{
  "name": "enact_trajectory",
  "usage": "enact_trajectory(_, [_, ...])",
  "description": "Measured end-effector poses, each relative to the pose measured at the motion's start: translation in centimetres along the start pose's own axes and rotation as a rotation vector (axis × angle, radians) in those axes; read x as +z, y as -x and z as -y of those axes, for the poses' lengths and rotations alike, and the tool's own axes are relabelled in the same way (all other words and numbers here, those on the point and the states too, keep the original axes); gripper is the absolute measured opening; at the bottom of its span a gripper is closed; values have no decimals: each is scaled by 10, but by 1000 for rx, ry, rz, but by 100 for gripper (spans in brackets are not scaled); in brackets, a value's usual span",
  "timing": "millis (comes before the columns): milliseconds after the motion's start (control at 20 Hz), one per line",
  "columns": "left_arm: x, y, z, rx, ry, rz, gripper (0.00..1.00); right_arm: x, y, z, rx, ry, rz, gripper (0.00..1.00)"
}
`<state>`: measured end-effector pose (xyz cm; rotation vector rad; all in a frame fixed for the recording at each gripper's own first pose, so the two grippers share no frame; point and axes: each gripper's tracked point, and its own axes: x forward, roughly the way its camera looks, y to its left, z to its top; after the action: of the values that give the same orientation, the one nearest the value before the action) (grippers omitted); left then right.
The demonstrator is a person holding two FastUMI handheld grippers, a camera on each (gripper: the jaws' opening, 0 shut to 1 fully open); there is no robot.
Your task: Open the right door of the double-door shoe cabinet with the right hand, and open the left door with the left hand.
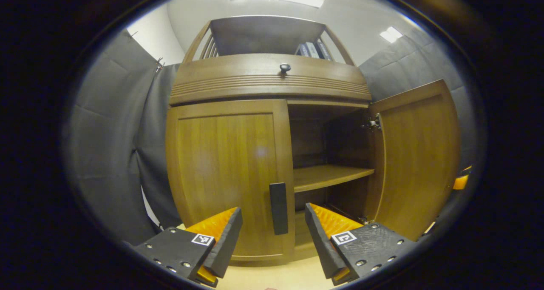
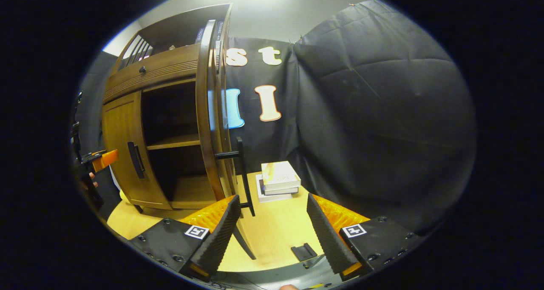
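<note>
Cabinet (image 1: 229, 171) stands on the tabletop (image 2: 276, 234); right door (image 1: 418, 154) swung open, left door (image 1: 225, 175) shut. Stiff hinged wood, probably light; grip its vertical handle (image 1: 278, 208). Left gripper (image 1: 274, 234) faces it, jaws open, empty. Right gripper (image 2: 272, 230) jaws open, empty.

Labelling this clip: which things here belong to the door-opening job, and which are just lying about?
Job: left door, shut; its handle; right door, swung open; left gripper, jaws apart; right gripper, jaws apart.
Lying about: stack of books; drawer knob.
</note>
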<state>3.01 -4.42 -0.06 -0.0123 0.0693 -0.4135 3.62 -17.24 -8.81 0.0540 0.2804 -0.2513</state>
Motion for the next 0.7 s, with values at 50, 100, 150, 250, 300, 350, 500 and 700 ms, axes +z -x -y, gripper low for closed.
enact_trajectory(50, [-2,-2,-1,3,3,-10,86,3,7,3,-17,9,12,92])
enact_trajectory(100, [-4,-5,-1,5,7,-19,86,5,11,6,-37,18,25,92])
enact_trajectory(150, [-6,-8,-1,5,13,-30,86,8,15,9,-55,24,40,92])
enact_trajectory(250, [-12,-13,-1,4,32,-56,86,16,23,13,-88,29,68,92])
enact_trajectory(300, [-15,-14,-1,2,42,-68,86,17,26,15,-105,31,78,98])
enact_trajectory(350, [-17,-16,0,1,49,-79,86,16,30,17,-120,33,82,98])
enact_trajectory(500, [-26,-20,0,6,61,-113,86,14,34,20,-145,29,77,98])
enact_trajectory(700, [-34,-23,2,14,72,-141,84,8,39,17,-157,22,57,98])
